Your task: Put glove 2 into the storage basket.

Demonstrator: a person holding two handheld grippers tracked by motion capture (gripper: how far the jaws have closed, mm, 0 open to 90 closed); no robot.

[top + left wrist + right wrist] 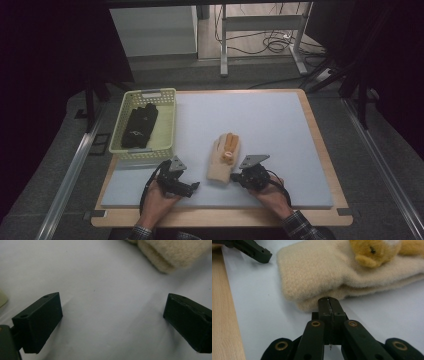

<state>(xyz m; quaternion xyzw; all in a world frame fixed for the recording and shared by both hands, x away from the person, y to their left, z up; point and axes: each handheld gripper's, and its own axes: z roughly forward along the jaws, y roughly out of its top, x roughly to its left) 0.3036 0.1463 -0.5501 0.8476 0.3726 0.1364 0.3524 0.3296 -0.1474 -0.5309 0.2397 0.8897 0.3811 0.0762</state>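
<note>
Low beside the cream mitten (223,162), left gripper (186,187) jaws apart, right gripper (237,177) jaws together.

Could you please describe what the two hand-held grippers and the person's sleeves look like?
Both the left gripper and the right gripper are black, each topped by a grey three-cornered plate and trailing a black cable. Brass-coloured rivets mark the right gripper's linkage. The sleeves are dark plaid.
</note>
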